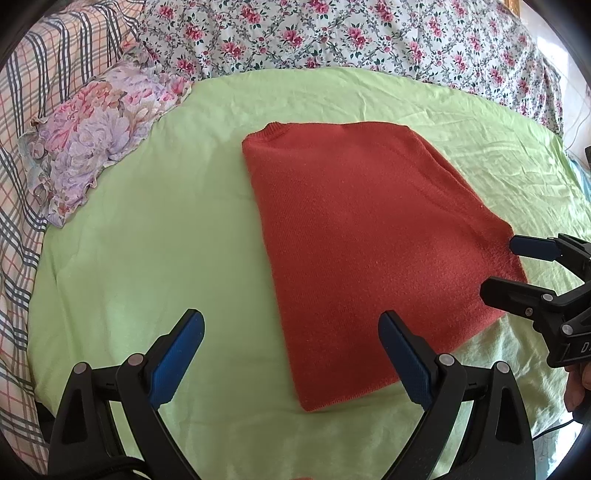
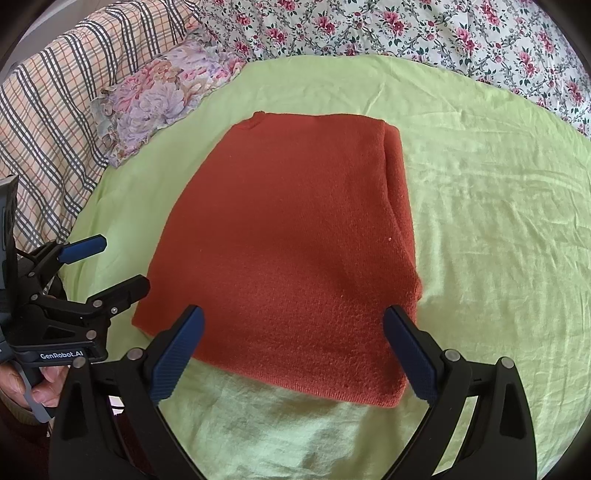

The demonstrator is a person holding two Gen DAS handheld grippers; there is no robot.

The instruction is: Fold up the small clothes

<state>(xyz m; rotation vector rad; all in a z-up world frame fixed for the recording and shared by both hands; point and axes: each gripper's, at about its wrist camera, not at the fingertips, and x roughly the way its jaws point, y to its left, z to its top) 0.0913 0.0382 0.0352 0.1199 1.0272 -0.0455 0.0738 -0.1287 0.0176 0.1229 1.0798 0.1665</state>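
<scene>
A rust-red knit sweater [image 1: 362, 236] lies folded into a long rectangle on the light green sheet [image 1: 147, 240], collar at the far end. It also shows in the right wrist view [image 2: 295, 240]. My left gripper [image 1: 291, 354] is open and empty, above the sweater's near left corner. My right gripper [image 2: 293, 350] is open and empty, over the sweater's near hem. Each gripper shows in the other's view: the right one [image 1: 506, 266] at the sweater's right edge, the left one [image 2: 114, 264] at its left edge.
A small floral pillow [image 1: 96, 133] lies at the far left of the green sheet. A plaid cloth [image 1: 22, 184] lies at the left and a floral bedspread [image 1: 332, 33] runs along the far side. Cables [image 1: 576, 129] hang at the far right.
</scene>
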